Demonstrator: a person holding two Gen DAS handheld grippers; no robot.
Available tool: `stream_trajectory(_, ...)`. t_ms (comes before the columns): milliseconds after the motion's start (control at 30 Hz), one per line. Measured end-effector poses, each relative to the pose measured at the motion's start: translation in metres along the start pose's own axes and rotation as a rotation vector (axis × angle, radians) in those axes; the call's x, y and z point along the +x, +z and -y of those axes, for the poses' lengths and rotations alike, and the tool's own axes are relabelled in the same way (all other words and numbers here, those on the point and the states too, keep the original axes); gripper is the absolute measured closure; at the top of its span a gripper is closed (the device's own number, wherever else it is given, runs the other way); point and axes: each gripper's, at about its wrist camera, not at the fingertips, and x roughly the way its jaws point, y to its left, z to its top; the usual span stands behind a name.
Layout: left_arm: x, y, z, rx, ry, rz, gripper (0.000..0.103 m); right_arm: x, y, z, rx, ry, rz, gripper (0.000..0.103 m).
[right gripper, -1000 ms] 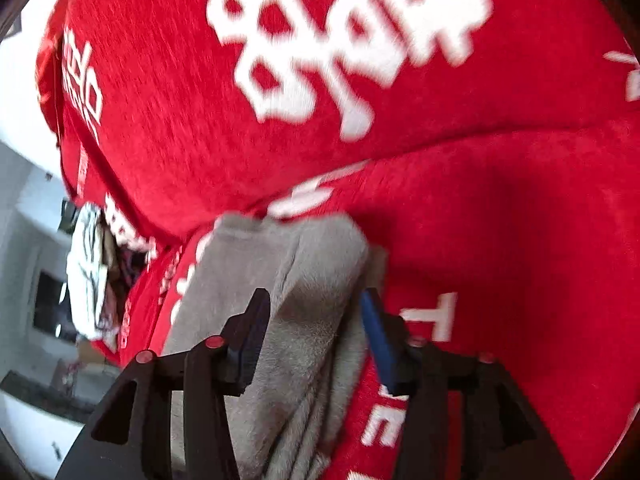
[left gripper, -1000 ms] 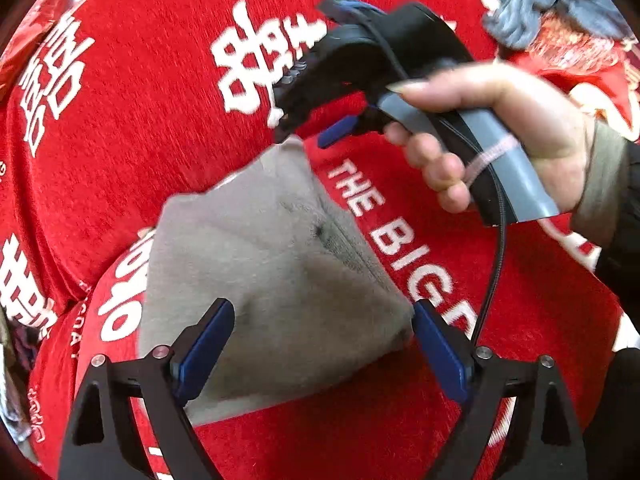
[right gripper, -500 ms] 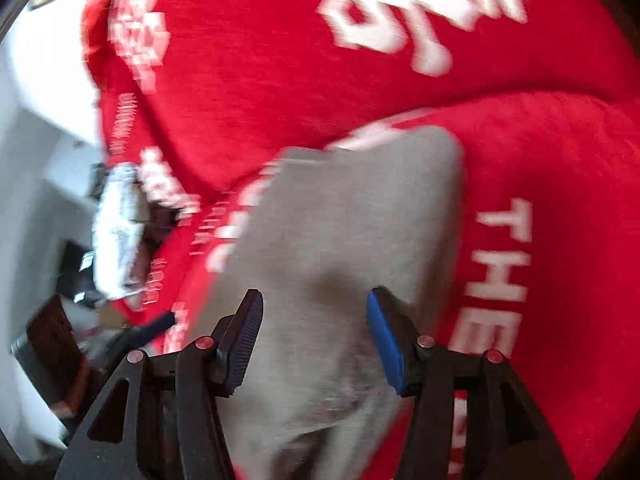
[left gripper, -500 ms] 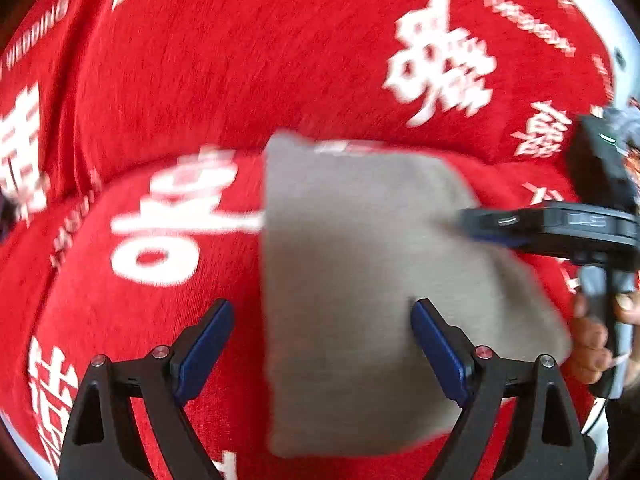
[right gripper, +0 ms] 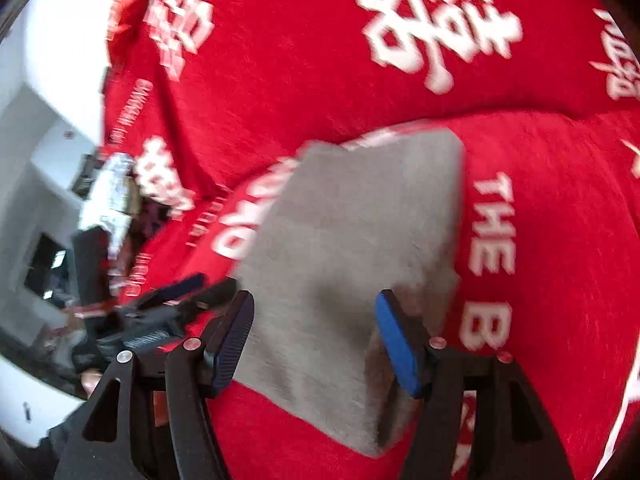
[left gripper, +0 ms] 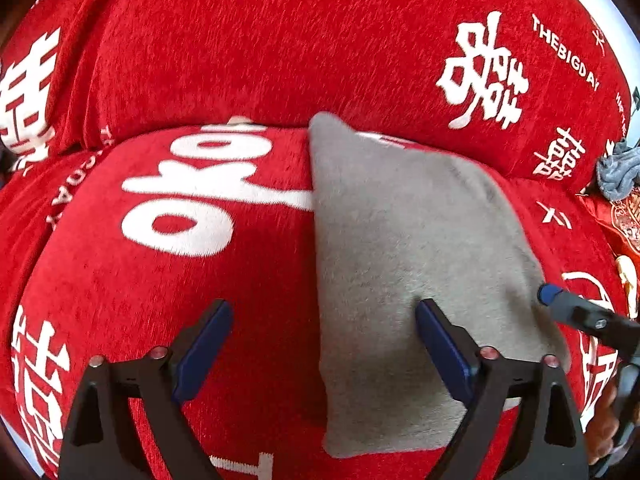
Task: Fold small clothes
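Where the grey cloth (left gripper: 416, 264) was pinched and lifted by the right gripper (right gripper: 316, 340) a second ago, it is now laid flat, folded, on the red cover (left gripper: 240, 60); both grippers' jaws have just been opening, the left gripper (left gripper: 324, 344) spread wide, nothing gripped.

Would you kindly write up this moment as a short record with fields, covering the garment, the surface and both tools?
garment: grey cloth, folded into a flat rectangle, lying loose
surface: red cover with white lettering
left tool: open wide, jaws just been opening; one finger over the cloth, nothing gripped
right tool: open, jaws just been opening; cloth lies between the fingers, pads not pressing it
other item: blue-grey cloth bunched at the far right edge
fold status: looks done, cloth released
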Motion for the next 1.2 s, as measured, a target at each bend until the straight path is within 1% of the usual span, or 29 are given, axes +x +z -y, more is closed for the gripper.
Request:
stream_trajectory(67,-0.002,-0.003,-0.001,0.017,0.0,0.0,0.001,-0.004,-0.009,0.011,0.032,0.004,0.007,0.038)
stream_trajectory(100,-0.006,-0.004,-0.001,0.029,0.0,0.004,0.002,-0.011,-0.012,0.012,0.035,-0.014,0.014,0.038)
stream_trajectory(133,-0.013,-0.003,-0.003,0.041,0.003,0.011,0.002,-0.021,-0.014,0.01,0.026,-0.082,0.022,0.037)
stream_trajectory(167,-0.018,-0.002,-0.006,0.039,0.001,0.017,0.002,-0.032,-0.016,0.009,0.006,-0.128,0.039,0.037)
stream_trajectory(200,-0.023,0.001,-0.011,0.027,-0.007,0.024,0.002,-0.043,-0.017,0.009,-0.009,-0.141,0.06,0.035)
stream_trajectory(233,-0.028,0.006,-0.02,0.002,-0.036,0.029,0.002,-0.049,-0.016,0.011,-0.015,-0.151,0.074,0.029)
stream_trajectory(300,-0.031,0.016,-0.035,-0.054,-0.094,0.02,0.002,-0.066,-0.014,0.014,-0.024,-0.188,0.111,0.021)
stream_trajectory(367,-0.027,0.026,-0.046,-0.112,-0.141,-0.011,0.002,-0.075,-0.007,0.021,-0.008,-0.201,0.128,0.021)
stream_trajectory(400,-0.023,0.031,-0.048,-0.131,-0.173,-0.03,0.002,-0.076,-0.002,0.026,0.017,-0.189,0.13,0.021)
stream_trajectory(467,-0.009,0.04,-0.043,-0.142,-0.248,-0.081,0.002,-0.068,0.006,0.032,0.051,-0.155,0.115,0.021)
stream_trajectory(500,0.0,0.044,-0.036,-0.135,-0.276,-0.108,0.002,-0.062,0.01,0.03,0.058,-0.145,0.105,0.021)
stream_trajectory(533,0.006,0.046,-0.029,-0.126,-0.287,-0.126,0.002,-0.05,0.015,0.034,0.077,-0.123,0.082,0.021)
stream_trajectory(667,0.036,0.05,0.005,-0.058,-0.309,-0.206,0.002,-0.003,0.025,0.042,0.154,-0.042,0.015,0.021)
stream_trajectory(733,0.048,0.051,0.015,-0.034,-0.318,-0.237,0.002,0.018,0.028,0.049,0.192,-0.013,-0.021,0.021)
stream_trajectory(767,0.056,0.051,0.019,-0.02,-0.306,-0.255,0.002,0.024,0.029,0.052,0.205,0.004,-0.034,0.021)
stream_trajectory(800,0.063,0.051,0.022,-0.008,-0.296,-0.272,0.002,0.034,0.03,0.054,0.219,0.033,-0.053,0.021)
stream_trajectory(833,0.072,0.05,0.023,-0.004,-0.306,-0.297,0.002,0.044,0.031,0.054,0.222,0.06,-0.075,0.022)
stream_trajectory(867,0.077,0.049,0.023,-0.011,-0.32,-0.312,0.002,0.049,0.032,0.052,0.206,0.055,-0.072,0.022)
stream_trajectory(900,0.079,0.05,0.022,-0.017,-0.323,-0.303,0.002,0.053,0.035,0.048,0.175,0.039,-0.054,0.022)
stream_trajectory(933,0.078,0.051,0.024,-0.011,-0.324,-0.28,0.002,0.058,0.038,0.043,0.146,0.011,-0.048,0.03)
stream_trajectory(1000,0.078,0.052,0.027,0.009,-0.316,-0.267,0.019,0.065,0.042,0.038,0.128,-0.001,-0.052,0.045)
stream_trajectory(1033,0.075,0.053,0.029,0.017,-0.321,-0.258,0.023,0.066,0.043,0.036,0.117,0.006,-0.052,0.051)
stream_trajectory(1100,0.069,0.054,0.029,0.031,-0.322,-0.241,0.041,0.063,0.044,0.027,0.072,-0.004,-0.042,0.056)
stream_trajectory(1200,0.06,0.055,0.034,0.061,-0.301,-0.215,0.048,0.059,0.043,0.017,0.042,-0.026,-0.025,0.059)
